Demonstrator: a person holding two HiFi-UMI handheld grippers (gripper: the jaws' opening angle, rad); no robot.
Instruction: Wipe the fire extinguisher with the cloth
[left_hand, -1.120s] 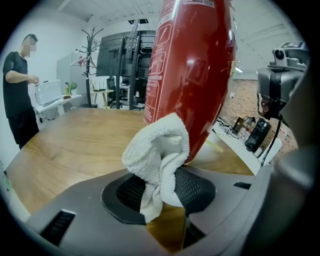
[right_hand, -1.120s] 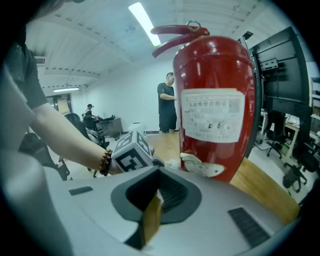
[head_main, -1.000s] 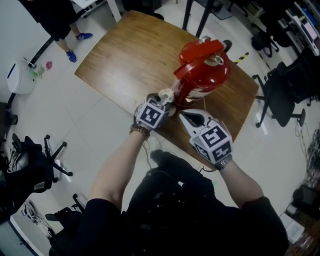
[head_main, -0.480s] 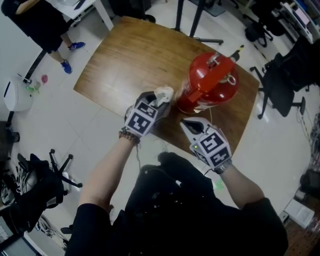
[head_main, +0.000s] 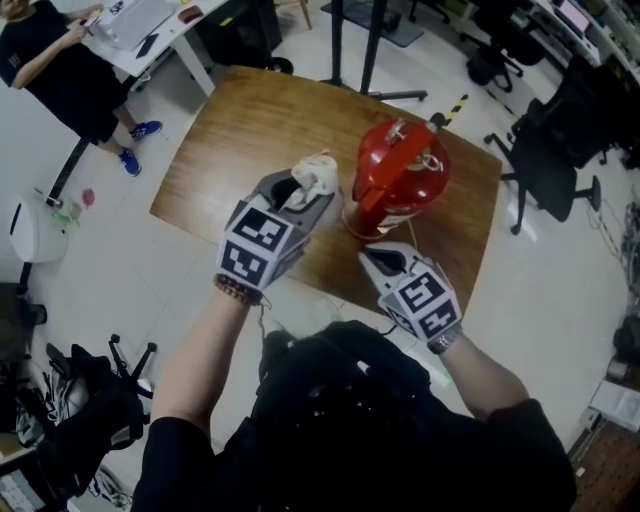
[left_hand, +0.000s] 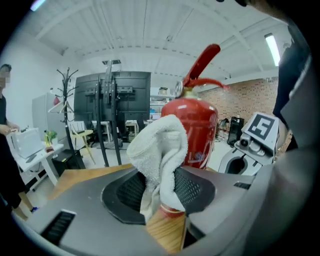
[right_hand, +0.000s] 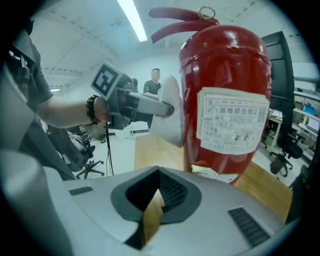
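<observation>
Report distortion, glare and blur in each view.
Head view: wide-angle bending at the edges, soft sheen on the wooden table. Left gripper view: fisheye with dark corners, cloth fairly sharp. Right gripper view: fisheye too, ceiling light blown out, fire extinguisher in focus.

The fire extinguisher (right_hand: 225, 65), centre right in the right gripper view, has a smooth, glossy red body that looks like painted metal and catches streaks of light. Its lever (right_hand: 180, 22) at the top has the same shiny red coat. The label (right_hand: 231, 120) on its front is white paper, flat and matt. The cloth (left_hand: 160, 150) is white terry, rough and looped. The table (head_main: 250, 130) is wood with visible grain and a soft satin sheen. The left gripper (left_hand: 160, 192) and right gripper (right_hand: 152, 200) are matt grey plastic, and their 2 sets of pads (left_hand: 192, 189) are black and finely ribbed. The floor (head_main: 130, 250) is pale, smooth and faintly reflective.
</observation>
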